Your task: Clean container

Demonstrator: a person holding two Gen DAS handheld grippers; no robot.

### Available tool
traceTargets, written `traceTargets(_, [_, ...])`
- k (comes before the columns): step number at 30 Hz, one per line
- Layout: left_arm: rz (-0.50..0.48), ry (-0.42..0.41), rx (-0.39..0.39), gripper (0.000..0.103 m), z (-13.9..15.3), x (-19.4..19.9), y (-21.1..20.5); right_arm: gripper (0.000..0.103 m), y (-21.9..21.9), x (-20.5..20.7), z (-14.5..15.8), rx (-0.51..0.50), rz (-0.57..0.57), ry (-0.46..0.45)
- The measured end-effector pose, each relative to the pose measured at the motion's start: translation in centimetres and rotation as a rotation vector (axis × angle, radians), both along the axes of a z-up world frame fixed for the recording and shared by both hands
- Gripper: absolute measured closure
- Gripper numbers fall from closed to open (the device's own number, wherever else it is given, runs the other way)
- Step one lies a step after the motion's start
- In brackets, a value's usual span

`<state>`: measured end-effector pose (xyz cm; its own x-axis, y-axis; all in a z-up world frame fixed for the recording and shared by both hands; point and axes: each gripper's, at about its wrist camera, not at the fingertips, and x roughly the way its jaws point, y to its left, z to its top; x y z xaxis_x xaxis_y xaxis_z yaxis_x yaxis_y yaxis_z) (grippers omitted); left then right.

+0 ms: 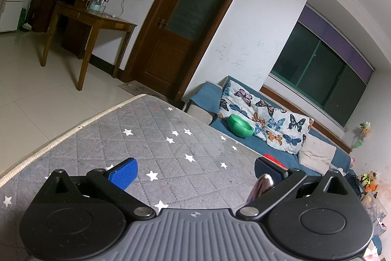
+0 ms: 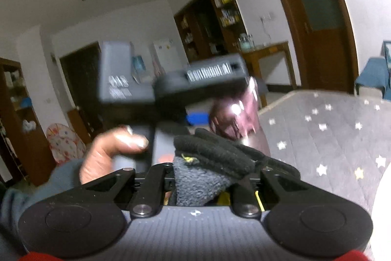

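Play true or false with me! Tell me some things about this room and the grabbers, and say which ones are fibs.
1. A green bowl sits on the blue sofa. True.
2. The brown door is wide open. False: it is shut.
3. The right gripper pinches a dark cloth. True.
4. The grey mattress has red hearts on it. False: it has white stars.
5. The left gripper has its fingers squeezed together. False: its blue pads are wide apart, with a shiny purple container by one of them.
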<state>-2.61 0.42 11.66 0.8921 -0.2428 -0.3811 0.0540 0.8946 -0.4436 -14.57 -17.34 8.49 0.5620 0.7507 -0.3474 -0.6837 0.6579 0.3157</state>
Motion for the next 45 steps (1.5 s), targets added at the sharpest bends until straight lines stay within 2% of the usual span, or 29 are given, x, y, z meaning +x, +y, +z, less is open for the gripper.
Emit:
traceTargets(6, [-0.002,-0.003,-0.003,0.000,-0.2,0.1,0.1,0.089,-0.6,-0.4,-3.2,-0.047,-0.023,0.103])
traceTargets(13, [-0.018,-0.009,0.003,0.000,-0.1,-0.1,0.1,0.089,-2.9,-0.9,-3.8,-0.013,-0.117,0.181])
traceTargets(17, [-0.019,-0.008,0.002,0.000,-0.2,0.0,0.3,0.088,-4.6,0.7,-2.5,0.074,-0.152,0.209])
traceTargets(21, [-0.028,-0.006,0.001,0.000,-0.2,0.2,0.5,0.087,-5.3,2.2,-0.3,0.141,-0.160,0.168])
traceTargets(25, [-0.038,-0.013,0.011,0.000,-0.2,0.2,0.4,0.087,-6.1,3.3,1.5,0.263,-0.140,0.127])
traceTargets(28, [-0.039,-0.009,0.008,0.000,-0.2,0.2,0.5,0.087,-6.8,4.7,1.7,0.372,-0.123,0.131])
traceTargets(32, [-0.039,-0.005,0.000,0.000,-0.3,0.3,0.9,0.087,-7.2,7.2,-0.9,0.500,-0.090,0.204])
traceTargets(34, [-0.047,-0.010,0.003,0.000,-0.2,0.2,0.7,0.087,-7.5,7.7,-3.2,0.567,-0.098,0.262])
traceTargets(41, [-0.053,-0.014,0.002,0.000,-0.3,0.1,0.6,0.087,-7.4,11.5,-8.1,0.593,-0.153,0.386])
traceTargets(45, [-0.081,-0.028,0.008,0.000,-0.4,-0.1,0.5,0.087,-6.1,13.4,-9.6,0.541,-0.199,0.445])
